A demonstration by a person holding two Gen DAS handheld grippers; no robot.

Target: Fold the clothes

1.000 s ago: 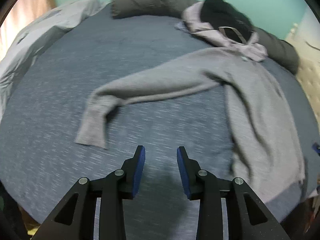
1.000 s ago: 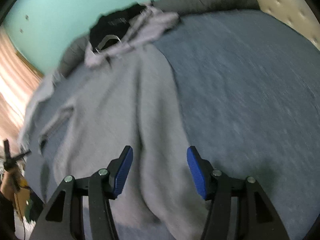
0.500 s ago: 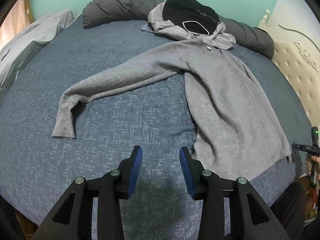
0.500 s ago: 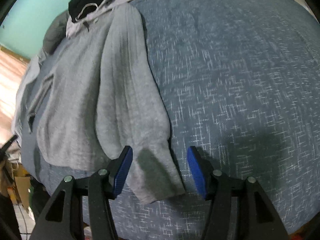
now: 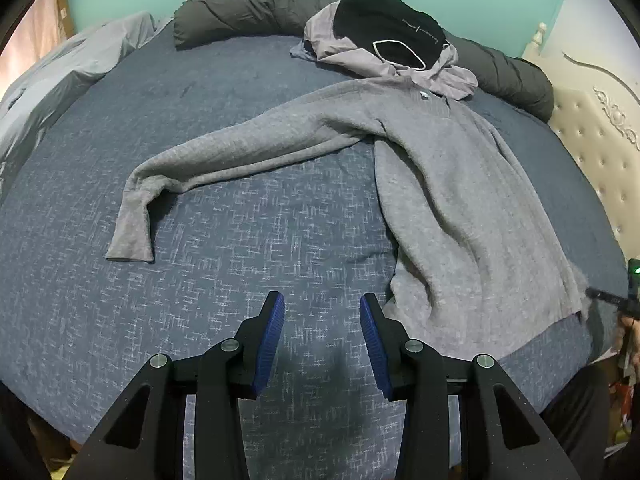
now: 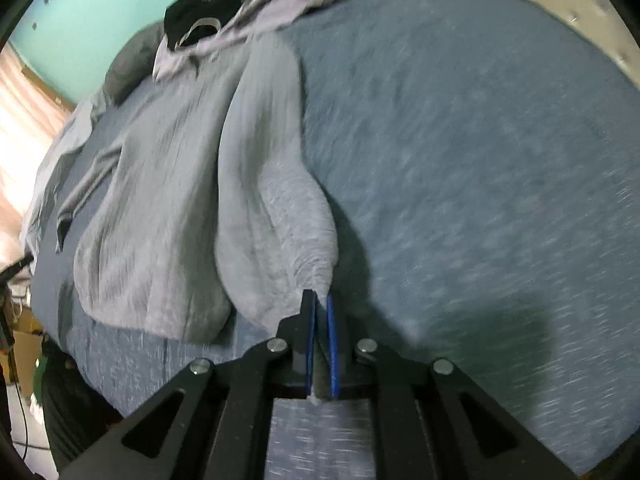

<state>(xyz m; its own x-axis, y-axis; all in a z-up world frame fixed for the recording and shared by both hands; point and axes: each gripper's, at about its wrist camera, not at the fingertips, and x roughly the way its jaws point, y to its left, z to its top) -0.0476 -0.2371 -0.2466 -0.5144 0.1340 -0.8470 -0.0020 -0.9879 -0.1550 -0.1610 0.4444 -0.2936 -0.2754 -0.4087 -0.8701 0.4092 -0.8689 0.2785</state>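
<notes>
Gray sweater (image 5: 448, 184) lies spread on the blue bed (image 5: 240, 248), one sleeve (image 5: 224, 160) stretched toward frame left. Left gripper (image 5: 322, 312) hovers low in frame over bare bedding — fingers wide apart, holding nothing. Right gripper (image 6: 320, 312) is pinched tight on the other sleeve's cuff (image 6: 304, 264) at lower centre.

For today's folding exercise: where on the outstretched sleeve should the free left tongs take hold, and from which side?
Grip the cuff of the grey sweater. It lies flat on the blue bedspread, bent toward the left tongs, its open end nearest. Come from the near side, low, one finger sliding under the edge.
</notes>
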